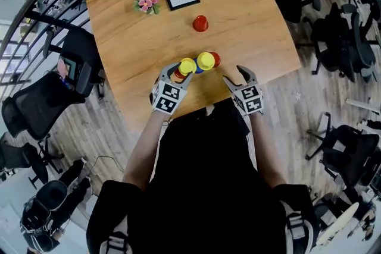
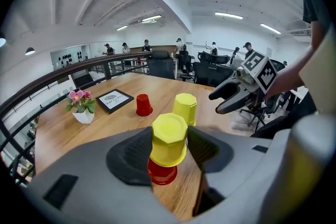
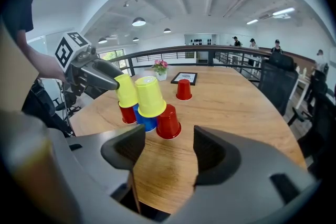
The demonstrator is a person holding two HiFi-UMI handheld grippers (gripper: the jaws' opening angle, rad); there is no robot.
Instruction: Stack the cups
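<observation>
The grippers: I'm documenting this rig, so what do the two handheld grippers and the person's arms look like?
Both the left gripper and right gripper have smooth grey bodies with two blunt jaws lined by dark textured pads. Each carries a white cube with black square markers. The person wears a black short-sleeved top; forearms are bare. No cables show.

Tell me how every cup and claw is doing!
Left claw: shut on near yellow cup.
Near yellow cup: upside down over a red cup.
Other yellow cup: upside down on blue cup.
Far red cup: upside down, alone.
Right claw: open, empty.
</observation>
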